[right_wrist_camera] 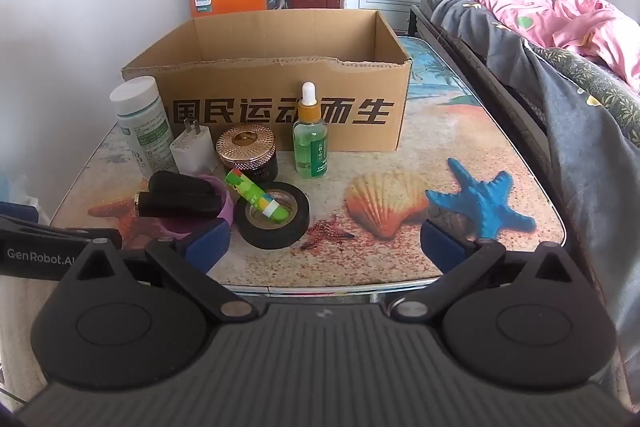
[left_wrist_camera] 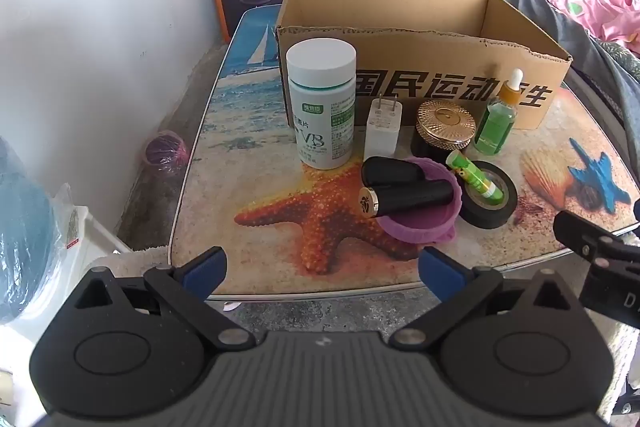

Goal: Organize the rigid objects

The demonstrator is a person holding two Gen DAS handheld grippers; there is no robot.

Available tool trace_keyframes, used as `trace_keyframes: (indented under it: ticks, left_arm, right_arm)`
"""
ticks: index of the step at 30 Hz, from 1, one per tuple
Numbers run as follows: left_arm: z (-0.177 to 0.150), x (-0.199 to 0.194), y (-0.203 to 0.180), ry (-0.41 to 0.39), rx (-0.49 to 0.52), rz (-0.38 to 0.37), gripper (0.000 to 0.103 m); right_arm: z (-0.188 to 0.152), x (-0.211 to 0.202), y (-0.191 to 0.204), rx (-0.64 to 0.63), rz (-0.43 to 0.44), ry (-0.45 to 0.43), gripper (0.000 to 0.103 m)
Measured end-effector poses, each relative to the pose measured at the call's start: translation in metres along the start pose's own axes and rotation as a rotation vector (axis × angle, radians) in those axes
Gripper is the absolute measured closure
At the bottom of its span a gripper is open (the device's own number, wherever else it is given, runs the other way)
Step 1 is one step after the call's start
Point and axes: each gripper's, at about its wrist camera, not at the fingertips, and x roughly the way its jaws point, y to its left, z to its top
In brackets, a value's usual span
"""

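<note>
Table [right_wrist_camera: 460,147]: we see open surface on the right half, by the printed shell and blue starfish; the near edge runs just ahead of both grippers.
Cardboard box [right_wrist_camera: 280,115]: open top, long axis across the table, set at the far side.
White bottle [left_wrist_camera: 322,107]: upright at the box's left corner.
Dropper bottle [right_wrist_camera: 310,143]: upright, tip up, just before the box front.
Black tubes [left_wrist_camera: 404,193]: two, lying across the purple cup [left_wrist_camera: 416,227], gold end toward the left.
Tape roll [right_wrist_camera: 274,217]: flat, with the green tube [right_wrist_camera: 256,201] slanting into its hole.
Left gripper [left_wrist_camera: 322,273]: we find its jaws released, nothing between.
Right gripper [right_wrist_camera: 324,247]: jaws released, empty.
</note>
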Motion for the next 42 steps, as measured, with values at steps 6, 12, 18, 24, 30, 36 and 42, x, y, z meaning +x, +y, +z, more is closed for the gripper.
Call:
trace_keyframes:
  ticks: [6, 12, 18, 24, 30, 36, 42]
  left_arm:
    - [0.0017, 0.0001, 0.0025, -0.009, -0.002, -0.003, 0.001]
    - [0.0006, -0.0062, 0.0037, -0.028, -0.008, 0.003, 0.001]
    - [0.0002, -0.0079, 0.0055, -0.029, -0.016, -0.003, 0.001]
    - [0.0006, -0.0085, 0.0049, -0.030, -0.015, -0.002, 0.001]
    - [0.0003, -0.0077, 0.0048, -0.028, -0.015, -0.004, 0.001]
    - [-0.0003, -0.0058, 0.0052, -0.024, -0.014, -0.002, 0.001]
    - [-0.0009, -0.0052, 0.0045, -0.024, -0.010, 0.003, 0.001]
  right_arm:
    - [-0.0018, -0.0034, 0.0015, -0.011, 0.000, -0.007, 0.001]
    - [0.0028, -0.0084, 0.0064, -0.019, 0.002, 0.001, 0.001]
    - [0.0045, -0.0064, 0.0018, -0.002, 0.013, 0.008, 0.001]
    - [0.0043, -0.0063, 0.0033, 0.000, 0.021, 0.011, 0.001]
    - [0.0042, -0.0067, 0.0042, 0.001, 0.025, 0.015, 0.001]
    - [0.0034, -0.0060, 0.0063, -0.002, 0.031, 0.022, 0.001]
    - [0.0036, -0.0047, 0.0057, -0.002, 0.036, 0.026, 0.001]
